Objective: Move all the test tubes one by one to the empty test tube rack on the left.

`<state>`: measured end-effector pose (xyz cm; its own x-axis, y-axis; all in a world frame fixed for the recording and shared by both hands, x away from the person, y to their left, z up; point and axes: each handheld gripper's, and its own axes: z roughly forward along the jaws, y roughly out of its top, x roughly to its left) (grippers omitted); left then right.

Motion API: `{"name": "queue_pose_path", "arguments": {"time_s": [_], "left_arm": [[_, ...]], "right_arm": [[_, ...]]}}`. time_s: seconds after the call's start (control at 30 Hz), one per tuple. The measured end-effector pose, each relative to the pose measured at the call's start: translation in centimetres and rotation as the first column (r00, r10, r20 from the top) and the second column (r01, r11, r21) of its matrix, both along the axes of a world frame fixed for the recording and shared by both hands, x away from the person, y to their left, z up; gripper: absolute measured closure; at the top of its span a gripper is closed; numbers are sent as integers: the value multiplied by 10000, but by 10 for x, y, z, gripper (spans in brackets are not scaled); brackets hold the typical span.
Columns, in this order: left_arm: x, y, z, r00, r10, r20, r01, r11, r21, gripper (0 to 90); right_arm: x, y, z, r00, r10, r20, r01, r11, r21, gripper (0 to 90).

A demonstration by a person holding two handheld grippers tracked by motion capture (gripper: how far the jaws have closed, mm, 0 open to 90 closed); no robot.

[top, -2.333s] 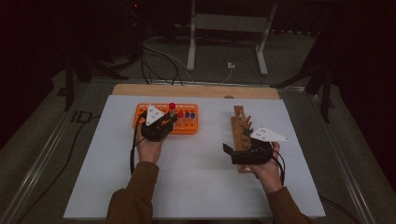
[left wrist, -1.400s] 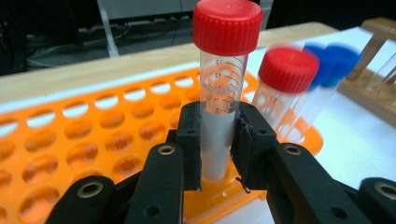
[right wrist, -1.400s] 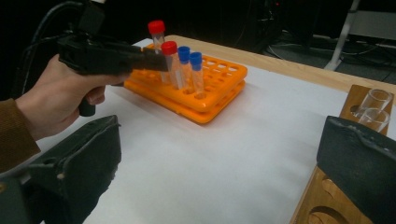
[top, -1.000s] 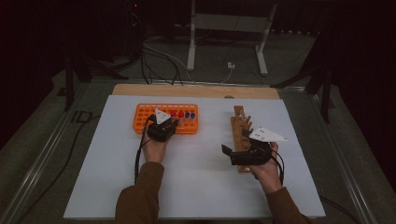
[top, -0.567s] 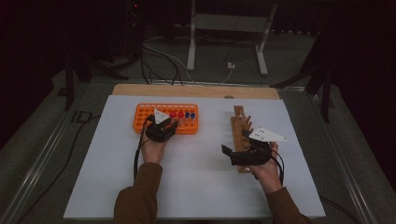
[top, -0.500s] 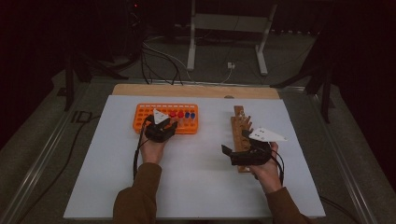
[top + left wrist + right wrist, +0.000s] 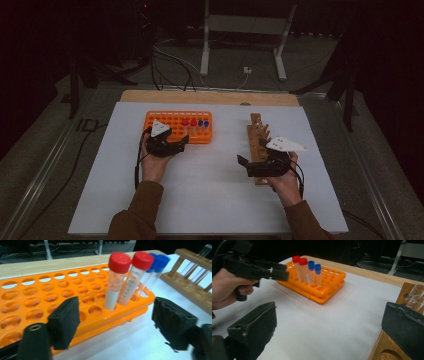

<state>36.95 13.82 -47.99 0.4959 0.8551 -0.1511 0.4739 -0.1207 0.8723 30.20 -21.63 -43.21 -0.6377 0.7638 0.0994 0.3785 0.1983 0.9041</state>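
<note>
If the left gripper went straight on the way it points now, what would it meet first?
Most likely the nearer red-capped tube, standing in the orange rack. The left gripper is open, and that tube sits between its jaws' line, the rack's front edge just below. Depth is hard to judge, so the rack edge might touch first.

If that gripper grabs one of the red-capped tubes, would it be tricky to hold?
Probably somewhat. The nearer red-capped tube looks smooth, clear and round, so it may slip between the open left gripper's jaws. It seems thin-walled, so likely light and perhaps crushable. Laid flat it would probably roll; upright in the orange rack it stays put.
</note>
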Motion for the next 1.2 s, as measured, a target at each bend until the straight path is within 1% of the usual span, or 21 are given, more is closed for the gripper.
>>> {"name": "queue_pose_path", "arguments": {"time_s": [0.07,0.13,0.27,0.33,0.37,0.47,0.57,0.63,0.73,0.8,0.83,0.9,1.03,1.13,1.2], "left_arm": [[-6,1,5,10000,68,-26,-68,9999,-82,172],[-13,3,10,9999,-35,128,37,9997,-222,154],[-28,5,21,9991,-88,407,108,9987,-496,63],[-35,7,25,9991,-160,384,186,9974,-695,13],[-39,8,26,9992,-137,373,163,9975,-692,5],[-48,13,30,9986,-136,503,176,9967,-788,4],[-56,17,31,9978,-65,658,114,9972,-742,4],[-61,20,31,9973,-33,739,83,9977,-666,4],[-66,25,30,9969,56,779,4,9971,-766,4],[-68,28,30,9972,103,745,-42,9967,-812,4],[-68,30,31,9968,160,789,-92,9963,-853,4],[-70,32,33,9957,296,881,-204,9944,-1042,4],[-74,34,34,9944,420,965,-321,9943,-1019,4],[-74,35,35,9939,449,1007,-346,9942,-1019,4],[-75,35,34,9936,473,1025,-368,9942,-1013,4]], "right_arm": [[0,-1,1,10000,-40,8,40,10000,0,2],[1,-2,1,10000,-54,24,54,10000,-14,2],[4,-4,5,9999,-128,97,129,9999,-59,2],[5,-6,8,9998,-154,135,155,9999,-72,2],[7,-7,10,9997,-165,152,166,9998,-101,2],[12,-10,14,9998,-179,110,182,9995,-241,2],[19,-15,17,9996,-255,93,259,9990,-375,2],[24,-17,18,9992,-392,53,394,9984,-415,3],[33,-23,20,9980,-630,44,632,9971,-431,24],[38,-26,20,9966,-824,-23,822,9956,-444,34],[41,-28,19,9959,-904,-38,901,9950,-439,44],[47,-33,19,9938,-1112,-65,1109,9931,-372,57],[59,-40,17,9885,-1510,-109,1506,9881,-310,101],[67,-42,12,9840,-1767,-225,1755,9833,-488,141],[72,-42,7,9827,-1834,-248,1814,9812,-656,184]]}}
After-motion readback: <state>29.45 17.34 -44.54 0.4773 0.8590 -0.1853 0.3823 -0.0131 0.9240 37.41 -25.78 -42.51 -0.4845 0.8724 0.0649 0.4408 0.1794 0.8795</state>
